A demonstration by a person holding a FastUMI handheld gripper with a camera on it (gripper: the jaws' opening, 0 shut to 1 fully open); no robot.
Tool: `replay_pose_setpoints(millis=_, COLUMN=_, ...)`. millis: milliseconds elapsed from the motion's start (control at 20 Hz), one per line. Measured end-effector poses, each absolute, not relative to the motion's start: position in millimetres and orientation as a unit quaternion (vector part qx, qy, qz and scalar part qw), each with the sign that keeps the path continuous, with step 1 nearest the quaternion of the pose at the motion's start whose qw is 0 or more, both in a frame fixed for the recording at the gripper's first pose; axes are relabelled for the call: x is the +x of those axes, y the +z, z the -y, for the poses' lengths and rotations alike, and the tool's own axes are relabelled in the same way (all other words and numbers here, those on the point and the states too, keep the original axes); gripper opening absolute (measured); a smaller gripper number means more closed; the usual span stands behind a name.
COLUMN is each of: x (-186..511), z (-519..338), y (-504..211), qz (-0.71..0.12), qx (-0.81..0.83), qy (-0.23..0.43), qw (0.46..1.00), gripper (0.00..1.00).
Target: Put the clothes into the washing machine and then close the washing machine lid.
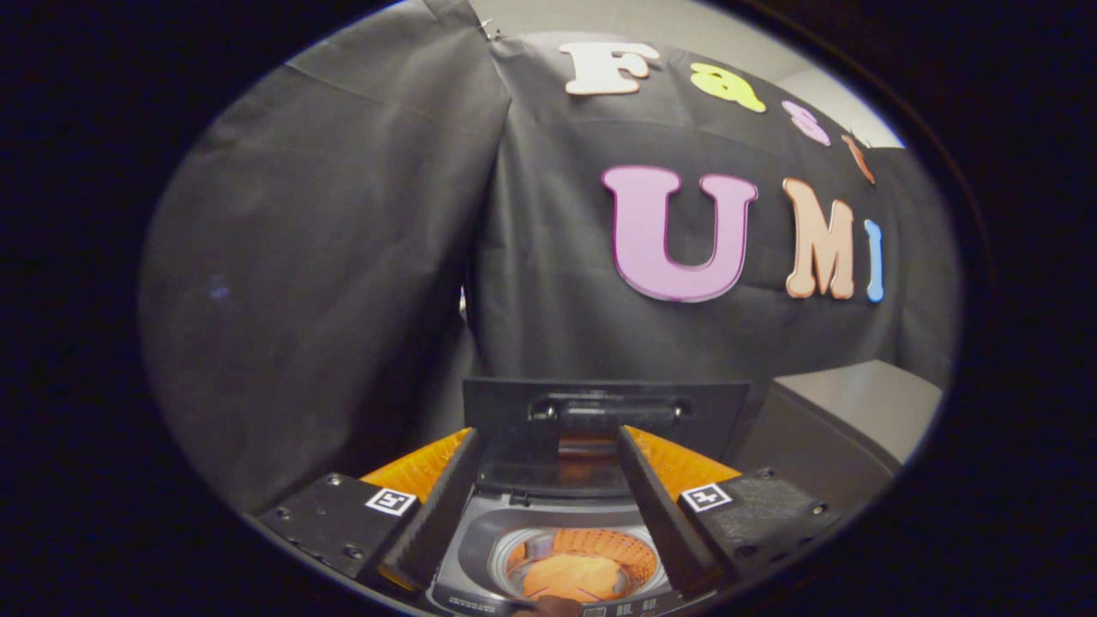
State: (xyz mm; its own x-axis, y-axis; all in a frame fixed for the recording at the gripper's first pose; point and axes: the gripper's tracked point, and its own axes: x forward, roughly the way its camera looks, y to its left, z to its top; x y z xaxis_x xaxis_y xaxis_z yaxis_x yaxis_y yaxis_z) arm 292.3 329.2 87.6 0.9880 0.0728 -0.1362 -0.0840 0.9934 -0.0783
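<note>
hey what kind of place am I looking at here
Probably a staged recording booth rather than a home laundry room: black cloth walls hang behind a small top-loading washing machine, lid raised. The open gripper hovers above its drum.

Orange clothes [572,576] inside washer [480,548] (lid [600,420] upright)

Small print on the washing machine [548,548] control strip is too blurred to read.

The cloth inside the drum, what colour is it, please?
Orange; the cloth shows best in the gripper view, between the open fingers.
</note>
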Motion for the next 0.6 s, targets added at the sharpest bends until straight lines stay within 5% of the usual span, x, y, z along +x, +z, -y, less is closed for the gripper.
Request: replay_pose_setpoints(millis=600, x=359, z=-279, y=118, qz=0.013, qx=0.039, qy=0.010, qw=0.999, gripper=0.97)
